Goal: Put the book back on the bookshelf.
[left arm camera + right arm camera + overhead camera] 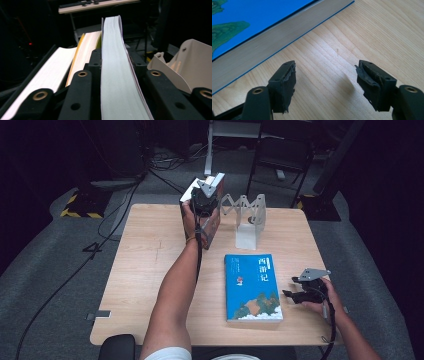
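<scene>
Standing in the rack (248, 220), a book (115, 75) clamped by left jaws.

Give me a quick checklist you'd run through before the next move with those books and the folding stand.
1. Left gripper closed on the upright book: ok, the book sits between the jaws.
2. Book stand upright beside that book: ok.
3. Whether the held book stands inside the stand: cannot tell.
4. Other books lean at the held book's side: ok.
5. Right gripper open with nothing in it: ok, bare table between the jaws.
6. Blue book lies flat, within the right gripper's reach: ok, probably.
</scene>
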A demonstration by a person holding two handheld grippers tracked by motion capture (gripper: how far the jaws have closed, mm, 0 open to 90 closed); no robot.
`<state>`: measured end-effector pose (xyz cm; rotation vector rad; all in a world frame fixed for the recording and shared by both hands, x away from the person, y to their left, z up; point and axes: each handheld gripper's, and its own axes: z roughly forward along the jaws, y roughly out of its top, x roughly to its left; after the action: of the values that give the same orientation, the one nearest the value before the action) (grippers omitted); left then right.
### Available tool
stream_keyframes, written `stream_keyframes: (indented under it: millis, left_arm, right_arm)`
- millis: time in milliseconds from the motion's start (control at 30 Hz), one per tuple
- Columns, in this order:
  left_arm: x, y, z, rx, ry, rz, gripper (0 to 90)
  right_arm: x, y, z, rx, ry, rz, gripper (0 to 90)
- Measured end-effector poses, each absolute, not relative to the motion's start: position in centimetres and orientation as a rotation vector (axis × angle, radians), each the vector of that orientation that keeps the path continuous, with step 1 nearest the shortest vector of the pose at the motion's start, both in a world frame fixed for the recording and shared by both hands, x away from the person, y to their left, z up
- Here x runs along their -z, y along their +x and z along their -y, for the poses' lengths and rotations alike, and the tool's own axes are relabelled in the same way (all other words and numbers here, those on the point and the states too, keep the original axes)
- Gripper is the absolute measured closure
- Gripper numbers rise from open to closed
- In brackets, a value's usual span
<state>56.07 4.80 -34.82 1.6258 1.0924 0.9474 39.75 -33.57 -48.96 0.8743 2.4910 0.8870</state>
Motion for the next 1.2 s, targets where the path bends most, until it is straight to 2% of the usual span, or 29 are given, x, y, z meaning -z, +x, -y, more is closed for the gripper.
stream_keyframes:
  millis: [200, 367, 800, 967, 1200]
  left_arm:
    - [33.7, 55.8, -4.9, -1.020, 1.673, -1.089, 56.9]
    - [33.6, 55.8, -5.7, -0.936, 1.657, -1.075, 48.9]
    - [33.8, 55.2, -6.7, -0.877, 1.679, -1.026, 41.4]
    - [33.5, 54.9, -7.1, -0.870, 1.669, -1.005, 35.7]
    - [33.4, 54.4, -7.0, -0.879, 1.673, -0.981, 34.4]
  right_arm:
    - [48.9, 39.7, 33.4, -0.878, 0.859, -2.494, 31.7]
    - [48.9, 39.7, 33.4, -0.876, 0.855, -2.503, 31.4]
    - [48.9, 39.7, 33.3, -0.877, 0.852, -2.505, 31.0]
    - [48.9, 39.7, 33.3, -0.880, 0.847, -2.508, 30.6]
    - [48.9, 39.6, 33.3, -0.879, 0.844, -2.513, 30.5]
